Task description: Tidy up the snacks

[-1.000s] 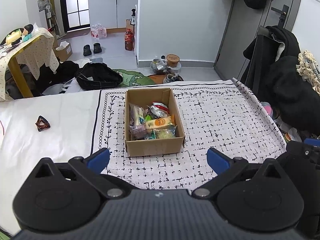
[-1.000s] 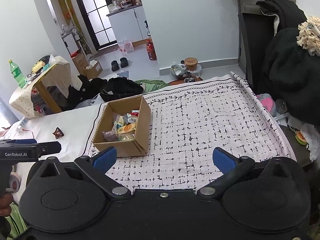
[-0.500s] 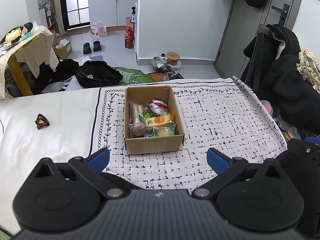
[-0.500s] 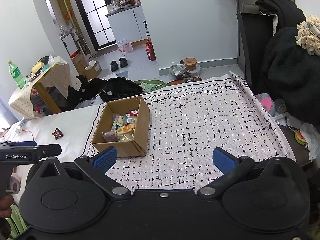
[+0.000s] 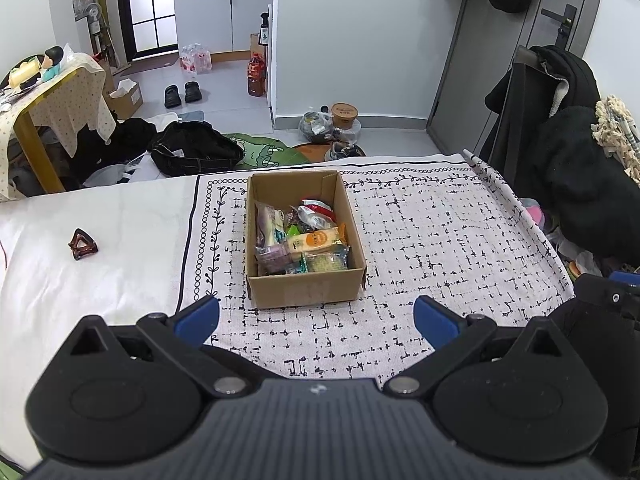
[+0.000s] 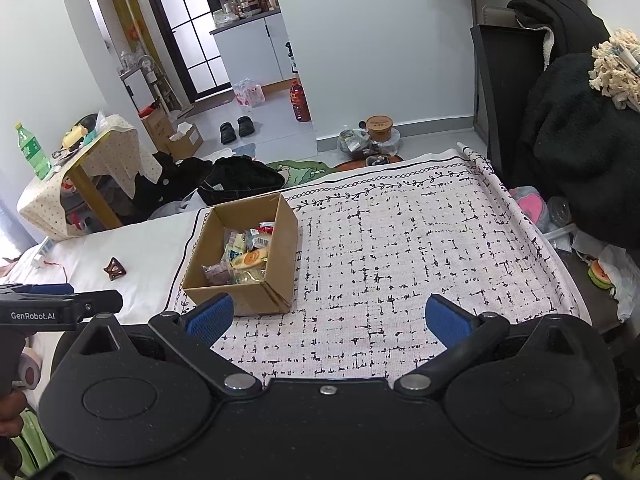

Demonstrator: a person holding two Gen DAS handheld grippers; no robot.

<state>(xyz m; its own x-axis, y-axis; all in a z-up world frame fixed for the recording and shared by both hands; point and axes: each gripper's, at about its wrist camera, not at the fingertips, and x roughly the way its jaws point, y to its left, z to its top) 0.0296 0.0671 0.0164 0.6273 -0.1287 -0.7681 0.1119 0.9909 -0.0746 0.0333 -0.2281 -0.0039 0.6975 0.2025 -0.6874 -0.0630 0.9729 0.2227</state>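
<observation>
Left wrist view: cardboard box (image 5: 306,287) (snacks (image 5: 304,238) inside) near cloth's (image 5: 440,240) left border.

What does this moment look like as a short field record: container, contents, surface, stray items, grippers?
container: cardboard box, open top, upright
contents: mixed snack packets, loosely piled inside
surface: patterned cloth beside a white sheet
stray item: brown hair claw on the sheet, apart from the box
left gripper: open, empty, short of the box
right gripper: open, empty, over bare cloth
</observation>
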